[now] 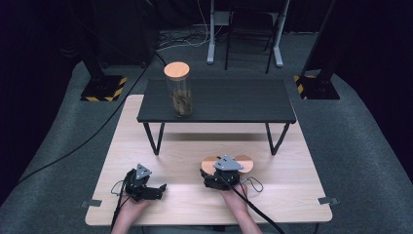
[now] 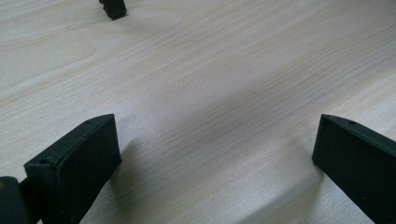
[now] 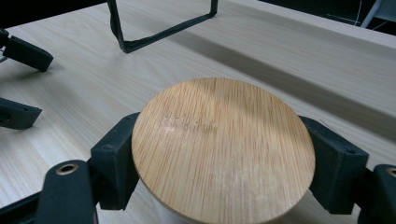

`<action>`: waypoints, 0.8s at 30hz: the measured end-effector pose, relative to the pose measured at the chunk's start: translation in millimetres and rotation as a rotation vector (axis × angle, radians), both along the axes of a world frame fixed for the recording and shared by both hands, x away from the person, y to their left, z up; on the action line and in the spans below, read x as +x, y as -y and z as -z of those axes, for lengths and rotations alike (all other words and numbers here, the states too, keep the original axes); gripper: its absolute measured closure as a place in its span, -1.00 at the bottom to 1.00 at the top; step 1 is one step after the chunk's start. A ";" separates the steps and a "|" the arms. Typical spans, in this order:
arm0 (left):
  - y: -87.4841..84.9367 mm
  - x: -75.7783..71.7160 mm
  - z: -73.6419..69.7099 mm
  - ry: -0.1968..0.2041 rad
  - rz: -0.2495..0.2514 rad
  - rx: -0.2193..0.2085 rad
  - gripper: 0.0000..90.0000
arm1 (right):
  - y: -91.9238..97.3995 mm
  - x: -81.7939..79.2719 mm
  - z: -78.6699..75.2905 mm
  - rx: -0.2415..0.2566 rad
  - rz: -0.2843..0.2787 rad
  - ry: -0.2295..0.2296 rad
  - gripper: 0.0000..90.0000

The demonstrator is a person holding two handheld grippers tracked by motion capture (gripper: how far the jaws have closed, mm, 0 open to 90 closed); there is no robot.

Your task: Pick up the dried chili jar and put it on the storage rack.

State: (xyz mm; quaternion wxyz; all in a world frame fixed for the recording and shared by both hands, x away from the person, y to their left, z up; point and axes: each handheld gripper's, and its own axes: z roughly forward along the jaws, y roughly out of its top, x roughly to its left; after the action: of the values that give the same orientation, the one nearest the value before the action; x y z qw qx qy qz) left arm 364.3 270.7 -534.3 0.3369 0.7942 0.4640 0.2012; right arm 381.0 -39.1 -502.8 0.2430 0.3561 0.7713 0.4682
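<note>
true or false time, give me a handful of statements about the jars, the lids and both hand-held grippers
1. The right hand-held gripper is closed on a round wooden lid. True.
2. The left hand-held gripper holds a lid. False: its jaws stand open over the bare wooden table, nothing between them.
3. A tall glass jar with a wooden lid stands on the dark raised shelf. True.
4. The tall jar lies on its side. False: it stands upright.
5. The right hand-held gripper is up on the shelf. False: in the high view it sits low over the table, in front of the shelf.
</note>
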 end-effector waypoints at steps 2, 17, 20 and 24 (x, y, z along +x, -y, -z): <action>0.0 0.0 0.0 0.000 0.000 0.000 -0.99 | 0.0 -0.1 -0.1 0.000 0.000 -0.001 -0.50; 0.0 0.0 0.0 0.000 0.000 0.000 -0.99 | 0.8 -4.8 -3.1 -0.007 0.001 -0.014 -0.49; 0.0 0.0 0.0 0.000 0.000 0.000 -0.99 | 2.0 -5.7 -6.2 -0.002 0.000 -0.012 -0.49; 0.0 0.0 0.0 0.000 0.000 0.000 -0.99 | 3.4 -6.0 -10.0 -0.006 -0.003 -0.011 -0.49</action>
State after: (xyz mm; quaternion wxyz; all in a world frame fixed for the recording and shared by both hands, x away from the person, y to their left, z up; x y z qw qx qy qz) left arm 364.3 270.6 -534.3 0.3369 0.7941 0.4641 0.2012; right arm 374.9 -42.5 -492.7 0.2391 0.3570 0.7744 0.4644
